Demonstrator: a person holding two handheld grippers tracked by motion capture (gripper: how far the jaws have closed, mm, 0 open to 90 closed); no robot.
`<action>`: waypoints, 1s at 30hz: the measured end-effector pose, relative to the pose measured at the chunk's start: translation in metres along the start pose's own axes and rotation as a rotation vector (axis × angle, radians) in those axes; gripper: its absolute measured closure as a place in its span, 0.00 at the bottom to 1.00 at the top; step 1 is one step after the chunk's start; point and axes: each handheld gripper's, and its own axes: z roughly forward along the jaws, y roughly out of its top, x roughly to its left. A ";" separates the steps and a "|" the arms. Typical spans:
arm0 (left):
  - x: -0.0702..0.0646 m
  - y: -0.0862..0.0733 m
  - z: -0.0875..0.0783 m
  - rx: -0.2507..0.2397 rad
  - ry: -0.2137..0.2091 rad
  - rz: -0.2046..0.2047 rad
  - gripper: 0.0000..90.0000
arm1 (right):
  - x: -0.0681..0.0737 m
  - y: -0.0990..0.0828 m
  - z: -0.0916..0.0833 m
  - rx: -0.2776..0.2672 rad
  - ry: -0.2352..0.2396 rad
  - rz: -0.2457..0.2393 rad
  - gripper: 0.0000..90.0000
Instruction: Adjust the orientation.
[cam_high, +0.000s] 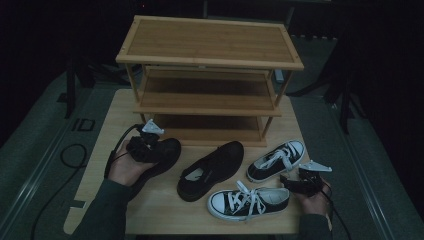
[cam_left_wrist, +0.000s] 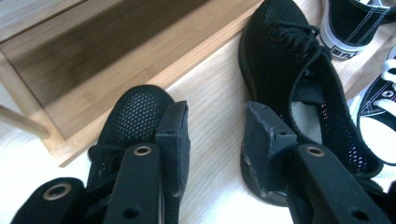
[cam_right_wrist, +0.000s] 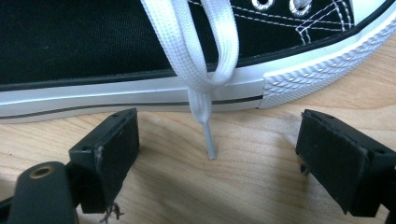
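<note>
My left gripper (cam_high: 149, 147) hovers over a black mesh shoe (cam_high: 165, 152) at the table's left, in front of the rack. In the left gripper view this gripper (cam_left_wrist: 217, 122) is open, bare table shows between the jaws, and that shoe (cam_left_wrist: 135, 109) lies outside the left jaw. A second black mesh shoe (cam_left_wrist: 299, 79) lies to the right, at mid-table (cam_high: 210, 170). My right gripper (cam_high: 296, 184) rests near the table's right edge. It (cam_right_wrist: 219, 135) stands open before the white sole of a black-and-white sneaker (cam_right_wrist: 140, 88). A white lace end (cam_right_wrist: 209, 144) hangs between the jaws, untouched.
A three-tier wooden shoe rack (cam_high: 210, 60) stands at the back of the table (cam_high: 165, 215), its shelves bare. Two black-and-white sneakers lie right of centre, one farther back (cam_high: 275, 160) and one near the front edge (cam_high: 247, 200). A cable (cam_high: 75, 155) loops on the floor at left.
</note>
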 end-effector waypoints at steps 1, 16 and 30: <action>-0.001 0.001 0.000 -0.011 0.005 0.002 0.67 | 0.000 0.000 0.000 0.000 0.000 0.000 0.15; -0.014 0.008 0.013 -0.011 -0.044 0.033 0.65 | 0.000 0.000 0.000 0.001 0.001 0.002 0.15; -0.032 0.012 0.037 0.035 -0.084 0.062 0.66 | 0.000 0.000 0.000 0.000 0.001 0.003 0.15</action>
